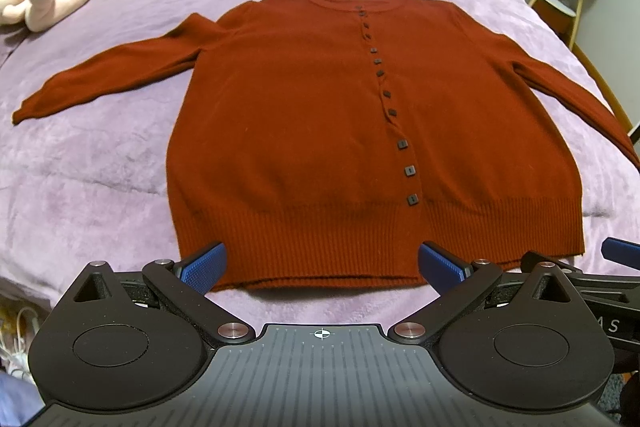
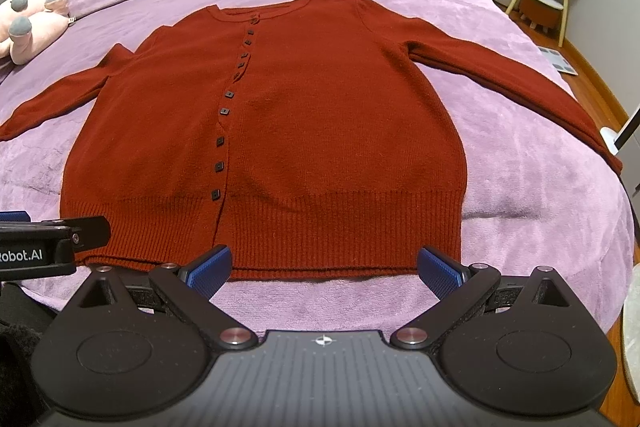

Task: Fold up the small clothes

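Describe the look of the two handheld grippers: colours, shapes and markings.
Both match. The left gripper and right gripper each have two blue fingers with dotted texture, on black angled linkages with silver pivot pins. Behind sit two rounded black housings with circular insets and a ribbed grey plate bearing a small crosshair mark. White lettering "Robot.AI" shows on the left gripper's side. No cables show.

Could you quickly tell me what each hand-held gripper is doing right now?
Left hand-held gripper: open, holding nothing.
Right hand-held gripper: open, holding nothing.
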The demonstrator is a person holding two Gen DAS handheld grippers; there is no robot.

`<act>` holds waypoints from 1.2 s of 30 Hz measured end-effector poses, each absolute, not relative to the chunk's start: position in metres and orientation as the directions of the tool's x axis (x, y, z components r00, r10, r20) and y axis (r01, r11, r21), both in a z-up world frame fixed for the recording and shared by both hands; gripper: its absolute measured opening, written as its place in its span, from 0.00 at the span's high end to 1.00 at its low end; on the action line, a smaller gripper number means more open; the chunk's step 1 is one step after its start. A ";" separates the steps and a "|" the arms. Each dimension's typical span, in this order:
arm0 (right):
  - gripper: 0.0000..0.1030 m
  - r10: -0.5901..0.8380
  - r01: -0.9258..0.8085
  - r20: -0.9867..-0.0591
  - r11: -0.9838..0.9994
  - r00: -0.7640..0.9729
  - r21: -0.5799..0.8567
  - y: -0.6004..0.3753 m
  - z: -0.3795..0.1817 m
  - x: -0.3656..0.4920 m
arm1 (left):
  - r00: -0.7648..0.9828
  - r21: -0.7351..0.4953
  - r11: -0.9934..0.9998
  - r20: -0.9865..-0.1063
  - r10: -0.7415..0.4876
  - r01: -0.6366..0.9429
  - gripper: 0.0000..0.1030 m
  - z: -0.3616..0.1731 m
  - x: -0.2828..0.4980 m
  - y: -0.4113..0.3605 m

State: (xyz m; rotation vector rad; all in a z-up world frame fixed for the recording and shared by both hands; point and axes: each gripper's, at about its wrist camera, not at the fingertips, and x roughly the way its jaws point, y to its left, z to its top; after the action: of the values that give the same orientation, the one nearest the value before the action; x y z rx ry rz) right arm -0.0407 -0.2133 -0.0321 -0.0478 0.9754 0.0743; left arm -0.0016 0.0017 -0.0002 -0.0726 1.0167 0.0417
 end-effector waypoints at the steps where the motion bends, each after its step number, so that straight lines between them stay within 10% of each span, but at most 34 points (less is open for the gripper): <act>1: 0.04 0.041 -0.084 -0.829 0.996 0.558 -0.007 -0.213 -0.032 -0.041 | 0.525 -0.041 0.997 -0.851 0.001 -0.069 0.00 -0.001 -0.001 0.002; 36: 0.04 0.059 -0.078 -0.830 0.997 0.555 0.019 -0.215 -0.035 -0.041 | 0.505 -0.032 0.997 -0.863 0.009 -0.073 0.00 -0.005 -0.002 -0.002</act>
State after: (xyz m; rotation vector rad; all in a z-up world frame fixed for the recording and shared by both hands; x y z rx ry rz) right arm -0.0406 -0.2150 -0.0350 -0.0211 0.9787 0.0813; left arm -0.0025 -0.0016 -0.0045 -0.0667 1.0402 0.0494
